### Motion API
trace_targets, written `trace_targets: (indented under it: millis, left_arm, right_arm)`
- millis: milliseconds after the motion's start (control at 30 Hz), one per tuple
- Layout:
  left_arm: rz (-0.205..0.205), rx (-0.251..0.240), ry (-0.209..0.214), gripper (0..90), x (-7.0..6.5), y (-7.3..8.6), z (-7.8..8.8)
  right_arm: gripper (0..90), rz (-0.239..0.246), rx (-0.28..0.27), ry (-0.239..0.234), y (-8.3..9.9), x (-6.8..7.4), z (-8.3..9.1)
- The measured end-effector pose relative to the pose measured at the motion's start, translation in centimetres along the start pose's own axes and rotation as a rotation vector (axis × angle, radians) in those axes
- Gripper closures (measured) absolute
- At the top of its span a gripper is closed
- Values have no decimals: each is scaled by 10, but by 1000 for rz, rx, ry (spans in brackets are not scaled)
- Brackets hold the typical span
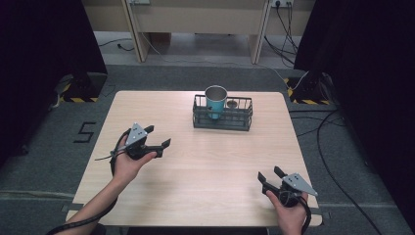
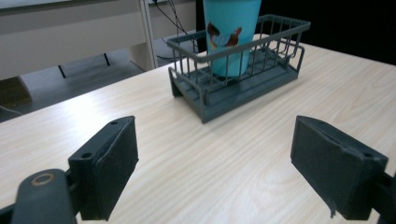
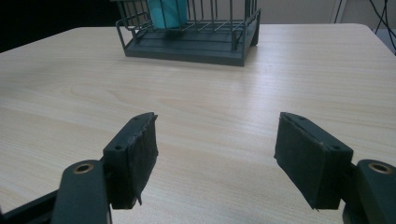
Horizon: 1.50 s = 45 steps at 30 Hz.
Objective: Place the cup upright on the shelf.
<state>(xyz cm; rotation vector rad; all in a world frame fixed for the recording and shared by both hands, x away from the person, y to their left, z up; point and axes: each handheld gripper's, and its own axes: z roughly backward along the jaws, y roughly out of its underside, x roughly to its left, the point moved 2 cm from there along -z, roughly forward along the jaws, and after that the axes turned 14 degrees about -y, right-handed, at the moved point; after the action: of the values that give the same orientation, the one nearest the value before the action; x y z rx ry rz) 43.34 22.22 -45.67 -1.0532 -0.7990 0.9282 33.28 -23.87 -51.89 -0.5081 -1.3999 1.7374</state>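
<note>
We hold the left tool (image 1: pixel 155 136) jaws apart over the left tabletop (image 1: pixel 205 166), wide bare wood around it. Wire basket (image 1: pixel 222 117) sits centre-back, near the far edge, teal cup (image 1: pixel 215 102) upright in its left end. Left gripper view shows a rooster print on the cup. Right tool (image 1: pixel 270 176) near the front-right edge, jaws apart, holding nothing.

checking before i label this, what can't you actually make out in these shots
- Cup top: cut off by the upper edge in both gripper views.
- Small object beside the cup in the basket: too small to identify in the high view.
- Cup's print: partly behind the basket bars in the left gripper view.
</note>
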Motion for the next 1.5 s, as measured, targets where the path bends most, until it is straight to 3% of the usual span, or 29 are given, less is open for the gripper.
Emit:
trace_targets:
  millis: [700, 900, 1167, 1500]
  left_arm:
    - [6, 64, -57, 145, 21, 54, 40]
    - [42, 81, -87, 145, 31, 71, 45]
    - [66, 84, -95, 147, 33, 80, 47]
    - [44, 85, -79, 149, 30, 82, 46]
  right_arm:
    - [304, 1, 3, 6, 0, 0, 0]
    - [305, 2, 4, 8, 0, 0, 0]
    - [304, 10, 7, 1, 0, 0, -1]
    - [304, 5, 8, 2, 0, -1, -1]
